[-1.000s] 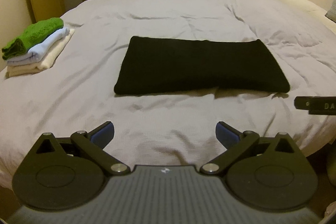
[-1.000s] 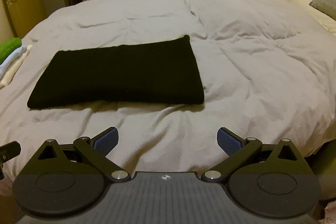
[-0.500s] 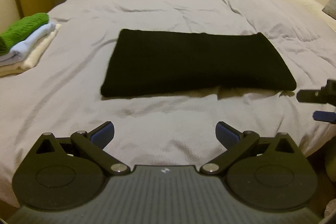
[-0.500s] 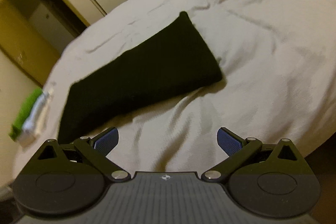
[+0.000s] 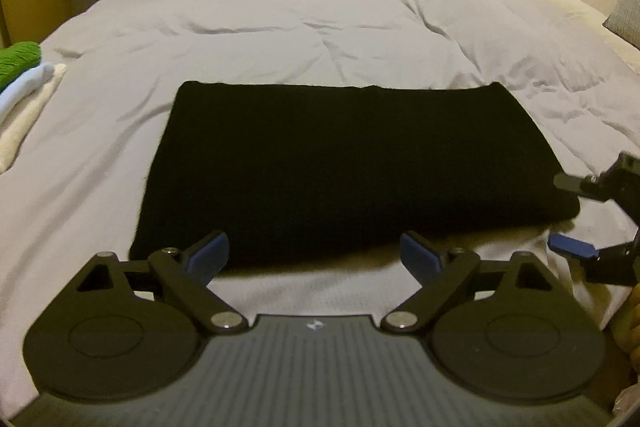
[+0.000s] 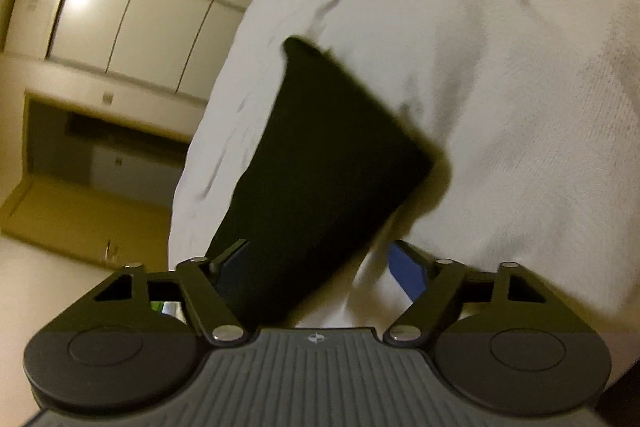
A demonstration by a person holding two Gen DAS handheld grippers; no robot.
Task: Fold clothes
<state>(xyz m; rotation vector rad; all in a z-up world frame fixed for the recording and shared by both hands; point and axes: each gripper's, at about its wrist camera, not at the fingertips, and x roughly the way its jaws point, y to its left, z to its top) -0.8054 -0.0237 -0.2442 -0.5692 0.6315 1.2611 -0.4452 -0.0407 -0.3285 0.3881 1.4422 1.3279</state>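
**Folded black garment on a bed, two grippers at its near edge**

Left wrist view: the left gripper [image 5: 314, 253], jaws spread wide, sits at the near edge of a folded black garment [image 5: 340, 163] lying flat on a pale duvet [image 5: 320, 27]. Folded towels [image 5: 22, 87] are stacked far left. The right gripper [image 5: 568, 215], jaws apart, is at the garment's right end.

Right wrist view: tilted and blurred; the right gripper [image 6: 320, 263], released, straddles the garment's [image 6: 320, 167] edge.

Left gripper [image 5: 314, 255] moved closer to the black folded cloth [image 5: 340, 167]: cloth was in frame centre 1 s ago, now fills the middle and its near edge sits betw. the fingers [image 5: 210, 257]. Towel stack [image 5: 20, 95] slid to the left edge, partly cut off. Right gripper [image 5: 576, 215] came further in at right edge, rolled sideways. In right wrist view the picture is tilted strongly, cloth corner [image 6: 416, 163] much nearer, blurred.
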